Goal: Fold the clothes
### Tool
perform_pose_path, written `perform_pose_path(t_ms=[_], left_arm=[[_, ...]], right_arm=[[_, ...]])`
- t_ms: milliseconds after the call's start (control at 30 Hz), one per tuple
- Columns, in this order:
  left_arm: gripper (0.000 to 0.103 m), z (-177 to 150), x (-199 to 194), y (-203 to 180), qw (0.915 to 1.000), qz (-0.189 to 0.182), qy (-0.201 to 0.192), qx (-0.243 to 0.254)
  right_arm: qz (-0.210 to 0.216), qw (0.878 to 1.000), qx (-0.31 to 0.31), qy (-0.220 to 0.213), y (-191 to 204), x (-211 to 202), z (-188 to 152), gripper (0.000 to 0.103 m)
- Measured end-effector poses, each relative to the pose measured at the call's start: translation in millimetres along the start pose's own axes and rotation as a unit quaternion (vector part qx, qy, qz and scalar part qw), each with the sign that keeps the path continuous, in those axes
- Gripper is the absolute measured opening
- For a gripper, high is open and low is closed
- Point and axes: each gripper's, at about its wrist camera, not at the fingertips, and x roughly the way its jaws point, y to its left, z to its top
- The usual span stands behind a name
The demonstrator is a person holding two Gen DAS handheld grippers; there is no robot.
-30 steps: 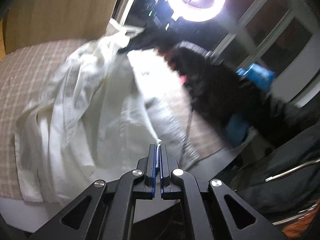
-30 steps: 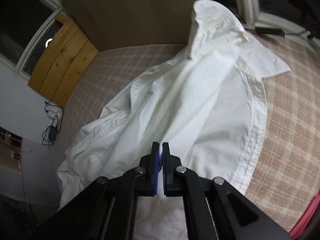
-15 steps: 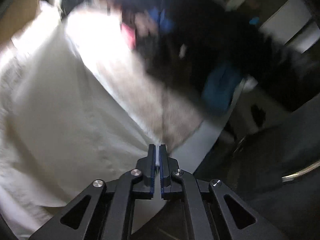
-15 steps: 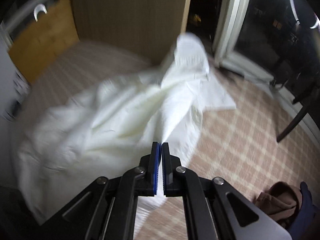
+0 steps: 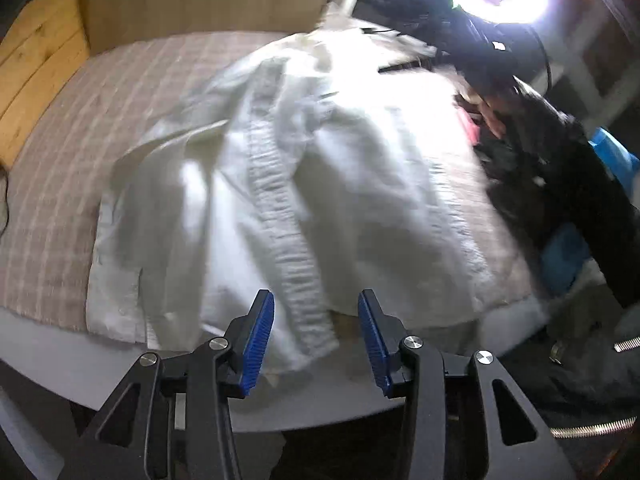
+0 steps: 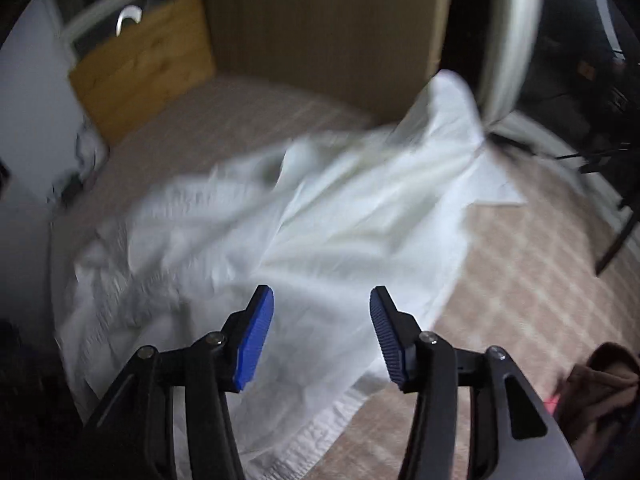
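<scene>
1. Two grippers, both opening: left gripper jaws spread w/ shirt hem between, not pinched; right gripper jaws spread above cloth.
2. Shirt lies rumpled on checked bed, hem at near edge.
3. Risk: lumpy cloth = crooked fold.
4. Risk: hem may slide off edge.

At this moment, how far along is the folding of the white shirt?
Early. Done: the white shirt lies spread, still rumpled, on the checked bedcover. In hand: nothing; the left gripper and right gripper are opening, fingers clear of the cloth. Left: no neat fold shows yet, and dark clothes wait at the side.
</scene>
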Motion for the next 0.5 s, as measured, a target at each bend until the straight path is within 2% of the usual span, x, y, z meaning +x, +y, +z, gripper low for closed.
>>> perform_pose_path(t_ms=[33,100,133,200,233,300,367,433,500], left_arm=[[0.042,-0.4,7.3,0.8,1.0,0.002,0.002,0.006],[0.042,-1.9,19.3,0.4,0.9997,0.004,0.005,0.023],[0.042,-3.1,26.7,-4.0,0.9994,0.007,0.009,0.034],[0.043,-2.9,37.2,-10.6,0.9983,0.022,0.015,0.051],[0.043,-3.3,43.1,-13.4,0.9972,0.041,0.019,0.06],[0.044,-3.4,51.8,-13.8,0.9955,0.065,0.024,0.065],[0.043,-2.7,54.7,-10.2,0.9946,0.079,0.029,0.062],[0.034,-4.0,51.2,-5.0,0.9951,0.068,0.025,0.067],[0.02,-5.5,44.7,1.7,0.9961,0.048,0.02,0.07]], right_arm=[[-0.011,1.0,-0.005,0.024,2.2,12.3,-2.4,0.046],[-0.049,0.997,0.012,0.063,-9.0,29.8,-5.1,0.028],[-0.056,0.996,0.028,0.068,-15.0,31.2,-4.4,0.028],[-0.023,0.996,0.079,0.031,-25.7,11.2,4.7,0.028],[0.008,0.995,0.097,0.008,-25.3,-0.6,12.6,0.029],[0.06,0.992,0.111,-0.021,-17.1,-15.5,29.3,0.039],[0.102,0.988,0.108,-0.029,1.9,-16.6,50.0,0.046],[0.123,0.986,0.106,-0.024,17.9,-7.1,69.8,0.046],[0.116,0.987,0.112,-0.012,24.8,12.7,91.0,0.046]])
